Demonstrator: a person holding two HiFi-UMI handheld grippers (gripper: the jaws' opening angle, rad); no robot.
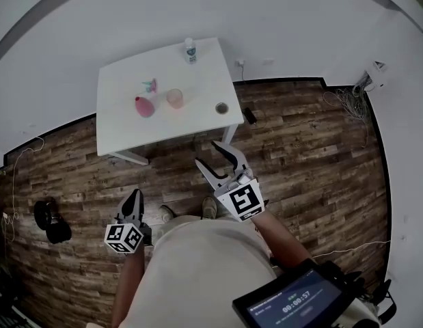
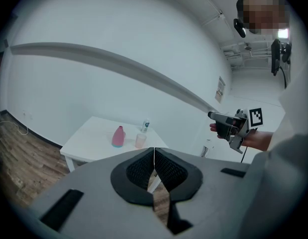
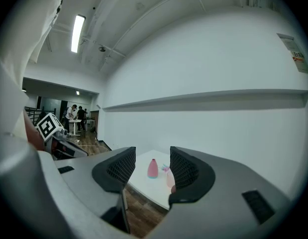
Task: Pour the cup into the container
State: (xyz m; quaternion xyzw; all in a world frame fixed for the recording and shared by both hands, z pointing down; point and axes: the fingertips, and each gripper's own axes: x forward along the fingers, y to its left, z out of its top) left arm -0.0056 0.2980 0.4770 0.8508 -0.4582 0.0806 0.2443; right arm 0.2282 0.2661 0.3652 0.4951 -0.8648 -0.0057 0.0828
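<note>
Left claw (image 1: 133, 197): jaws fully together, nothing between them. It is held low at my left side, over the wooden floor (image 1: 300, 149).

Right claw (image 1: 206, 153): jaws stand moderately apart and are empty. In the right gripper view only the distant furniture shows through the gap.

Both claws are well apart from the white tabletop (image 1: 122, 128), which stands ahead of me against the wall.

Cup (image 1: 174, 98): translucent pink, upright, near the middle of the tabletop, untouched.

Container (image 1: 145, 106): pink, flask-shaped, upright, just beside the cup on its left in the head view. I cannot tell whether the two touch.

Other items on the tabletop: a small teal-and-pink object (image 1: 151, 84) behind the container, too small to identify; a clear bottle (image 1: 190, 50), upright at the far edge; a small dark round item (image 1: 221, 107) near the right edge.

On the floor: a small black object (image 1: 250, 115) just right of the table, and a black bundle (image 1: 50, 221) far to my left.

A lit screen (image 1: 296, 301) sits at my right side.
</note>
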